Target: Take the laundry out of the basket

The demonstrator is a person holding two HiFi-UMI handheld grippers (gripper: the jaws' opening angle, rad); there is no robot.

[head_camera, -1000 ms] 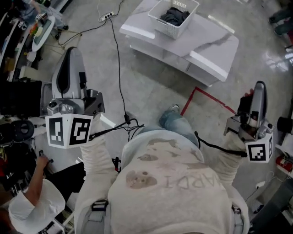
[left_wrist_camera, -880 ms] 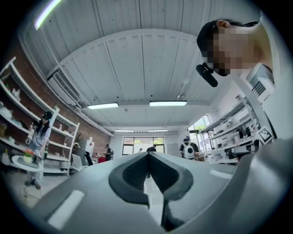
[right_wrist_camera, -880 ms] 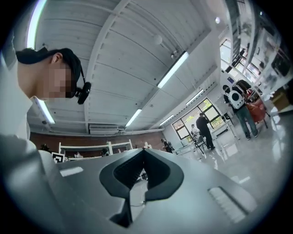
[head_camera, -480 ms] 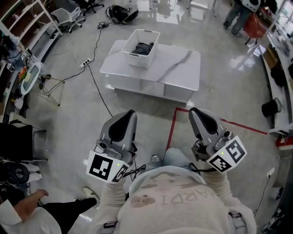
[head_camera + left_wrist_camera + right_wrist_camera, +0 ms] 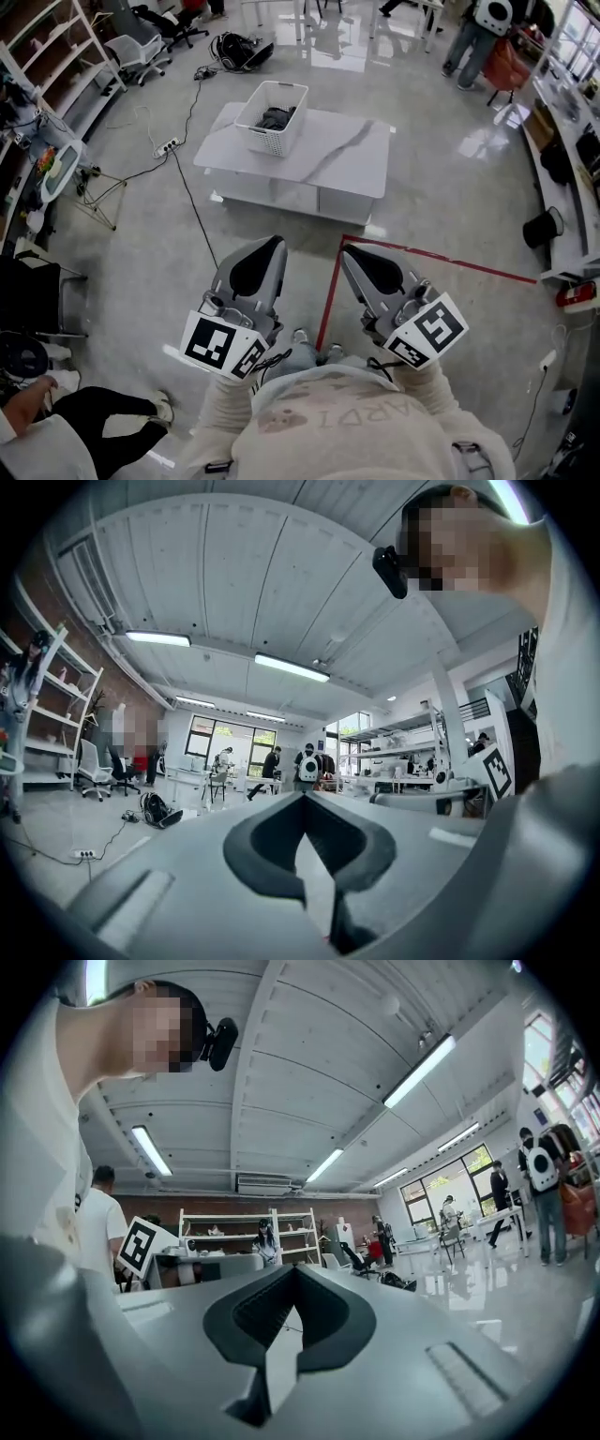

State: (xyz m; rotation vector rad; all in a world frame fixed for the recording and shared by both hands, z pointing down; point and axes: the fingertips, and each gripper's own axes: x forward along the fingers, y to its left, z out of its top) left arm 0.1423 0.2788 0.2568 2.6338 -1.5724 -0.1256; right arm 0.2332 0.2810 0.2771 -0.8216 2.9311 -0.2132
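Note:
A white laundry basket [image 5: 271,116] with dark clothes [image 5: 274,118] inside stands at the left end of a low white marble-top table [image 5: 333,159], seen far ahead in the head view. My left gripper [image 5: 268,246] and right gripper [image 5: 348,251] are held close to my chest, well short of the table, side by side. Both are shut with nothing between the jaws. In the left gripper view the tips [image 5: 302,799] meet, and in the right gripper view the tips [image 5: 295,1269] meet too. Both cameras point up at the ceiling, so neither shows the basket.
Red tape [image 5: 330,300] marks the floor by my feet. A power strip and cable [image 5: 169,146] run left of the table. Shelving [image 5: 47,56] and office chairs [image 5: 131,49] line the left. A seated person [image 5: 56,422] is at lower left. Other people stand far back.
The view has swung from looking down at my torso to the room ahead. Both grippers came in from wide apart to side by side before my chest. The table looks farther off.

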